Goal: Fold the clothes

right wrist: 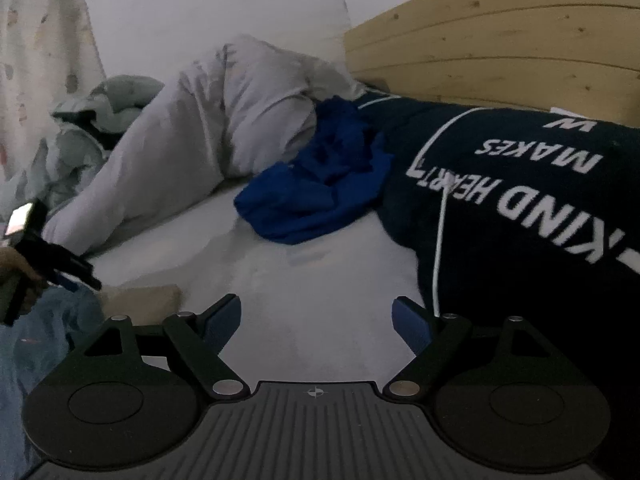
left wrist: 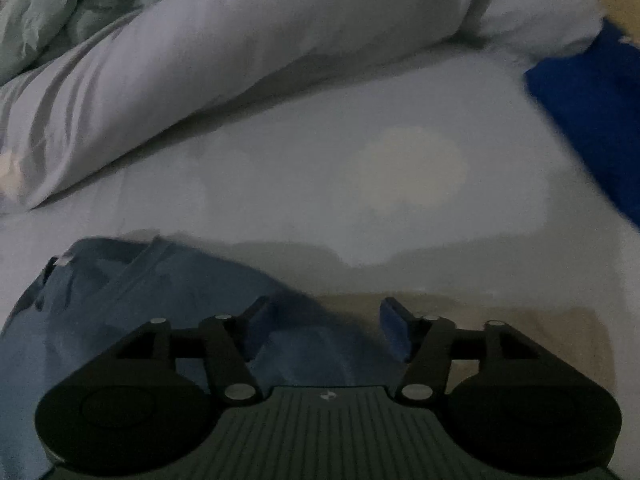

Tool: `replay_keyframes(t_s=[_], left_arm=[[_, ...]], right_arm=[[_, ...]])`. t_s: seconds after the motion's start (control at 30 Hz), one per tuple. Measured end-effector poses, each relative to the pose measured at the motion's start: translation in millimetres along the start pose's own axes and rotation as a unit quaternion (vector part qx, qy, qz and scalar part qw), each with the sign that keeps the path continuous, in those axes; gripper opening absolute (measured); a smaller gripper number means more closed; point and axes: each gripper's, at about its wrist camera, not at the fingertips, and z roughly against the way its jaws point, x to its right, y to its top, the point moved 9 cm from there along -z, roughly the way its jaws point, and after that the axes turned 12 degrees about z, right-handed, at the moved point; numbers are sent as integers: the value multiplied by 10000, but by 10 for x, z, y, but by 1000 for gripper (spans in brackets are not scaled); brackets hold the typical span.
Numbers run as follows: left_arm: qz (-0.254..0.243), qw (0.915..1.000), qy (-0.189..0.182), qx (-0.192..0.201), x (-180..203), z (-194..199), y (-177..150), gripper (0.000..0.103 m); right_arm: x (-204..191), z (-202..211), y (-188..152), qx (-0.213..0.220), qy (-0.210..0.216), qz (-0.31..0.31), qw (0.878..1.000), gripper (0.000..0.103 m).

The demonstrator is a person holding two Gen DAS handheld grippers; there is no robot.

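Light-blue garment (left wrist: 132,312) lies under the open, empty left gripper (left wrist: 326,330); right gripper (right wrist: 316,320) wide: regrip one edge squarely

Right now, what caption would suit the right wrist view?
Open right gripper over a white bed sheet, facing a crumpled blue garment.

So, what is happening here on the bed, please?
A person is folding clothes on a bed with a gripper in each hand. The left gripper is open above a light blue garment at the bed's edge, not pressing it. The right gripper is open over bare sheet, holding nothing. A crumpled bright blue garment and a navy printed garment lie further back, apparently unfolded.
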Motion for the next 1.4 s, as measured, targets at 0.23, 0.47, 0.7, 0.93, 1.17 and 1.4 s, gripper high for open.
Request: replay_keyframes(t_s=[0.23,0.47,0.7,0.93,1.17,1.4], left_arm=[[226,9993,290,62,-68,-36,30,15],[957,9924,-114,761,-199,134,405,7],[1475,9789,-357,1371,-233,49,606,3],[816,9896,-387,1123,-16,-17,494,23],[151,9802,-1272,1510,406,596,405,55],[-490,9722,-1485,1742,523,887,189,57]], right_arm=[[49,37,30,72,-46,-109,9999,85],[51,55,38,90,-101,-55,9999,85],[252,221,131,422,-568,-262,9971,85],[457,357,73,40,-619,-187,9979,85],[115,53,-452,-1332,141,921,9867,67],[407,16,-903,-1914,80,767,9785,61]])
